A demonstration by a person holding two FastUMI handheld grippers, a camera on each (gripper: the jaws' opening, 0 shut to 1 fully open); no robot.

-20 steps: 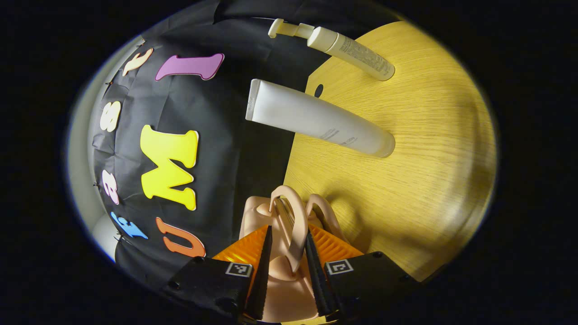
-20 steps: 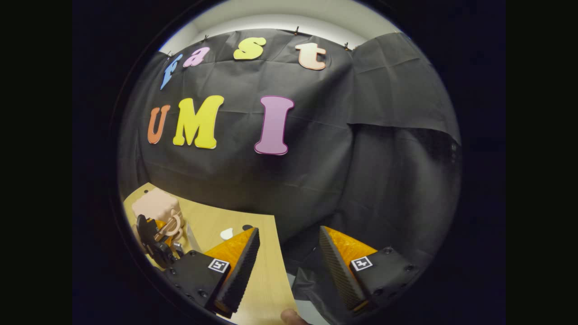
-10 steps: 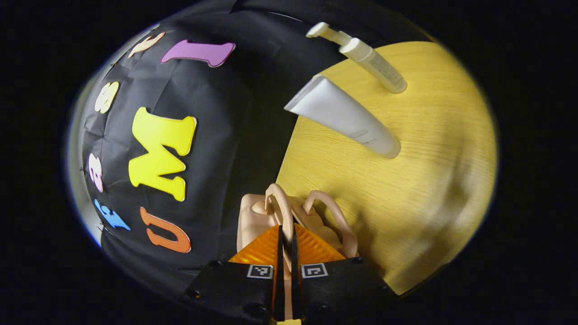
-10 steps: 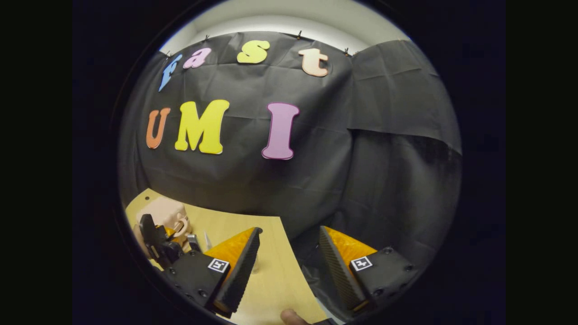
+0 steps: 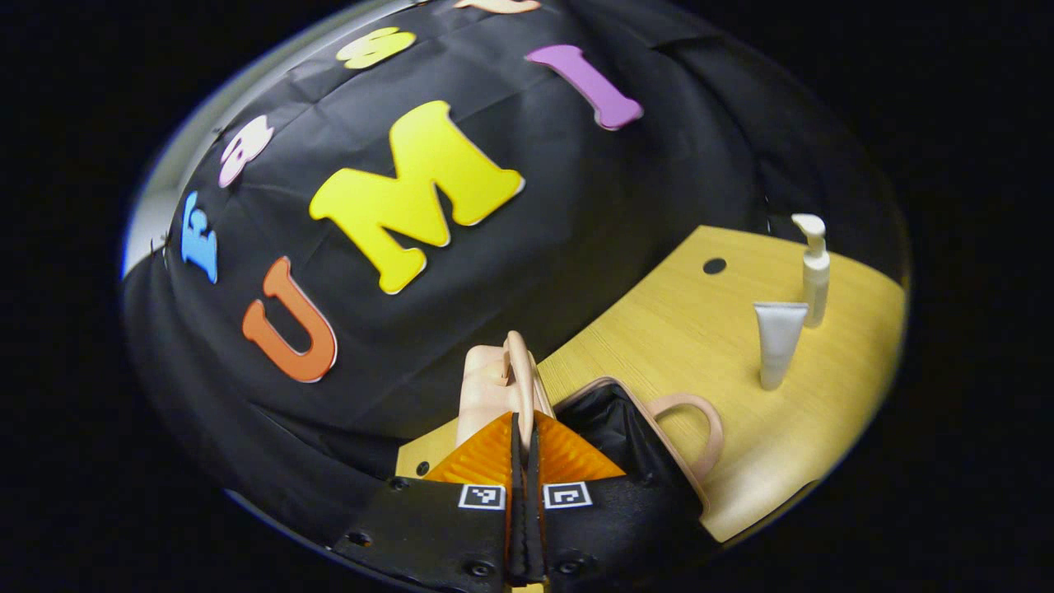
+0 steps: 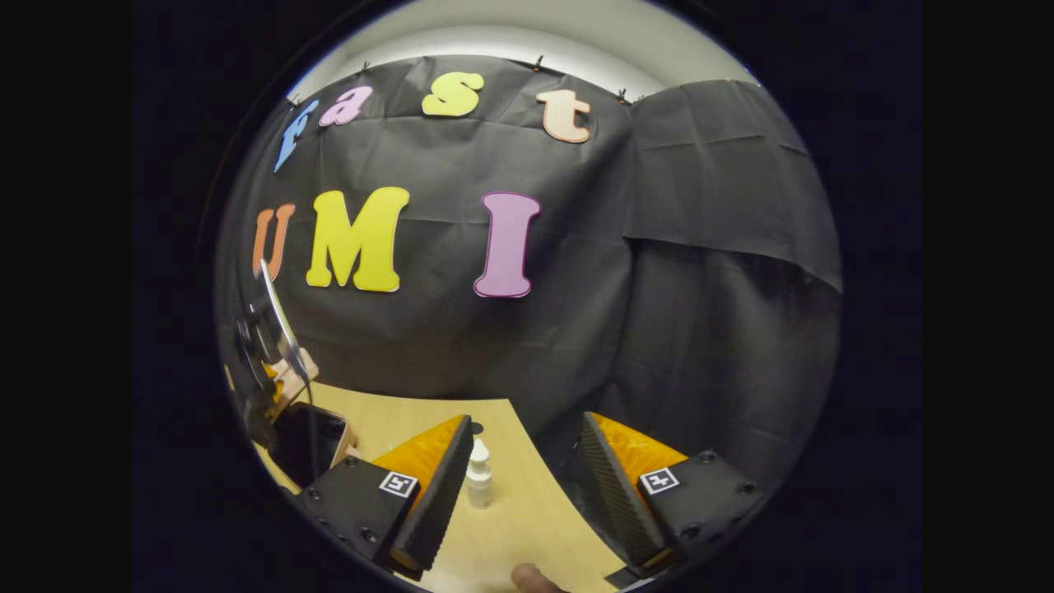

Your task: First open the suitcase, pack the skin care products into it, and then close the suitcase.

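Down at the near end of the table [image 5: 700, 329] the left gripper [image 5: 524, 436] is pinched together on the handle [image 5: 519, 375] of the case lid [image 5: 486, 387], holding that half up on edge, while the other half of the case [image 5: 613, 412] lies flat beside it with its dark lining showing and its own handle [image 5: 696, 420] resting on the wood. So the case looks open or close to it, and I'd say the packing hasn't started: the tube [image 5: 778, 338] stands on its cap well off to the side with the pump bottle [image 5: 813, 268] just behind it, both upright and clear of the case. In the right gripper view the right gripper [image 6: 527, 469] hangs with its fingers spread and nothing between them, pointing past the table edge, with the pump bottle [image 6: 478, 473] just beyond its left finger and the open case [image 6: 309, 441] off to the far left. What worries me is the lid. The grip is on a thin handle loop, so if the fingers let go before the lid is laid back or past its balance point, it could flop shut again or tip the whole light case. The other risk is the reach for the products: both are tall, narrow and close together, so a sloppy approach on one could knock over the other and send it rolling to the table edge.
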